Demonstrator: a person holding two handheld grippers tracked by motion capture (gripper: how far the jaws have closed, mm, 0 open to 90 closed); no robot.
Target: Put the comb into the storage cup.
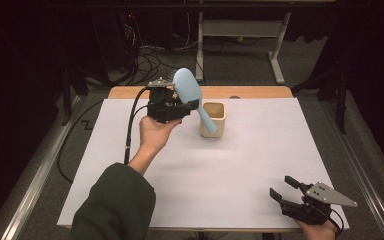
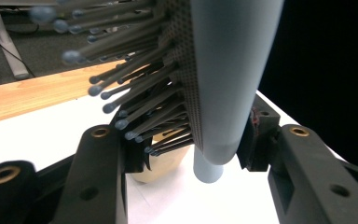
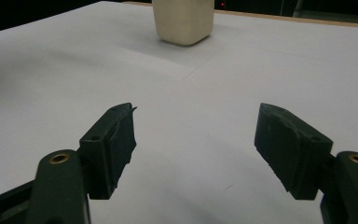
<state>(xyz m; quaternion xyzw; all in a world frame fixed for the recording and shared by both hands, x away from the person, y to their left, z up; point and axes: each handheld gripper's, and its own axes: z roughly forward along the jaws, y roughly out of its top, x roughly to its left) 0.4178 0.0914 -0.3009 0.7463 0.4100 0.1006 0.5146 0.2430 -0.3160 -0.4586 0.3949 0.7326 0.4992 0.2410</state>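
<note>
The left claw [image 1: 182, 106] is clenched on a pale blue hairbrush [image 1: 189, 90], gripping it at the lower end of the head, where the head narrows into the handle. In the left gripper view one jaw presses into the bristles [image 2: 135, 93] and the other bears on the smooth back [image 2: 233, 79], so the hold is across the thickness of the brush. The brush hangs in the air above the far middle of the worktop [image 1: 260, 165], just left of a cream cup [image 1: 214, 119] that stands upright near the far edge.

The brush's long axis runs steeply, tilted rather than plumb: the oval head points up and toward the far left, the handle down and toward the right, with its tip over or at the cup's mouth. Whether the tip has passed the rim cannot be told from the high view. The bristles face away from the person, toward the far edge.

The step in hand looks like standing the brush in the cup, handle first. To do it well, the handle tip should be brought over the middle of the opening, the brush turned a little nearer upright, and then lowered straight so the handle does not catch the rim and tip the light cup. Letting go should wait until the handle rests on the bottom or against the inner wall.

The right claw [image 1: 286, 188] is released, its jaws wide apart with nothing between them, resting low at the near right corner of the worktop.
</note>
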